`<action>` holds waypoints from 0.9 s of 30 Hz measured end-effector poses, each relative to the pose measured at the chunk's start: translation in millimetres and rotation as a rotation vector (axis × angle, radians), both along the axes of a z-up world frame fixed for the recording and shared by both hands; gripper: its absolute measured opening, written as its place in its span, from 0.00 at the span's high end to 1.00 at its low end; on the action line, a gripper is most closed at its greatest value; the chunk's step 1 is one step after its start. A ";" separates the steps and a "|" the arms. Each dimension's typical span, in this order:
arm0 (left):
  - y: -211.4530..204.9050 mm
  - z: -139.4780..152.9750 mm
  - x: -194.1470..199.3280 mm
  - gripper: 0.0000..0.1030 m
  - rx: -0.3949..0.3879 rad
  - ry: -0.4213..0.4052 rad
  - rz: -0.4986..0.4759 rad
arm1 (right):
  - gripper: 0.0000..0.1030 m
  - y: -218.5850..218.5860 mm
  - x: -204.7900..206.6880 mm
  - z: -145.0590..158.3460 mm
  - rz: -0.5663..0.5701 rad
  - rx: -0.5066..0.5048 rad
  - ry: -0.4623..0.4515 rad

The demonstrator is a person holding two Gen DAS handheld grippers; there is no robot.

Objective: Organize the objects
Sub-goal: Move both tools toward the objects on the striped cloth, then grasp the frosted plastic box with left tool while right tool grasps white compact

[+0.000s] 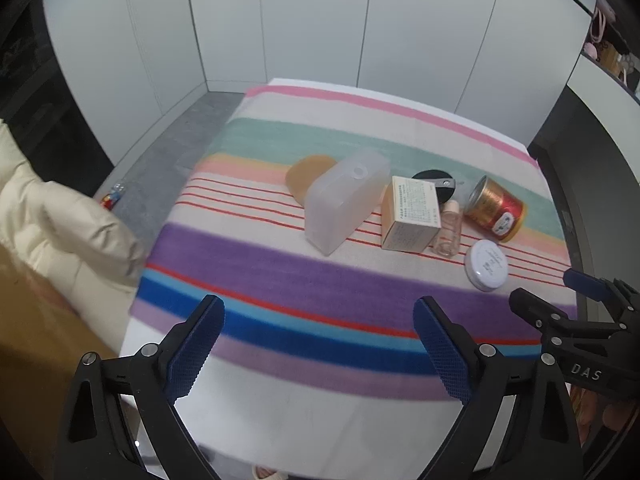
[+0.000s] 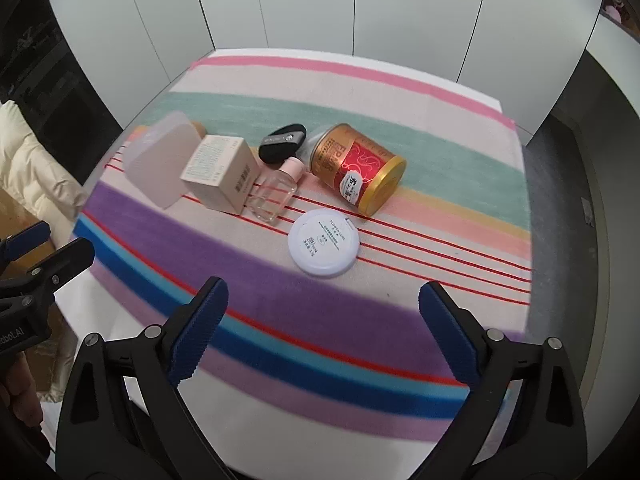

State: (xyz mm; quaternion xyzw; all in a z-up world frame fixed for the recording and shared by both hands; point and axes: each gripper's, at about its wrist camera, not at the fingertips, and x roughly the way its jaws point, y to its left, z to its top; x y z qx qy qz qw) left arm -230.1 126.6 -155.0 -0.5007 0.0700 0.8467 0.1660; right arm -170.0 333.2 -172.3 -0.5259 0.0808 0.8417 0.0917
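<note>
On the striped cloth [image 1: 280, 264] stand a frosted plastic box [image 1: 344, 202], a beige carton [image 1: 412, 212], a small clear bottle with a pink cap [image 1: 449, 230], a gold and red tin on its side [image 1: 496, 210], a round white compact [image 1: 487, 265], a black puff [image 1: 436, 184] and a tan round pad [image 1: 306, 176]. The right wrist view shows the box [image 2: 160, 164], carton [image 2: 218, 174], bottle [image 2: 276, 190], tin [image 2: 356, 168], compact [image 2: 323, 242] and puff [image 2: 282, 142]. My left gripper [image 1: 318, 348] and right gripper [image 2: 324, 332] are open and empty, above the near stripes.
A cream padded jacket [image 1: 60, 232] lies at the table's left. The grey floor [image 1: 160, 168] and white cabinet doors [image 1: 320, 20] lie beyond the table. The right gripper shows at the left view's right edge [image 1: 576, 312].
</note>
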 end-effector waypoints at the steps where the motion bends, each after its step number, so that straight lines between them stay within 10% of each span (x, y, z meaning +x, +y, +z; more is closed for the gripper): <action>1: 1.2 -4.1 -2.7 0.07 0.001 -0.005 -0.001 | 0.08 0.7 -3.2 -5.4 -0.003 0.002 -0.001; 27: 29.5 -60.9 -85.5 0.19 0.026 -0.011 -0.058 | 0.41 0.2 -51.8 -62.9 0.066 0.034 -0.032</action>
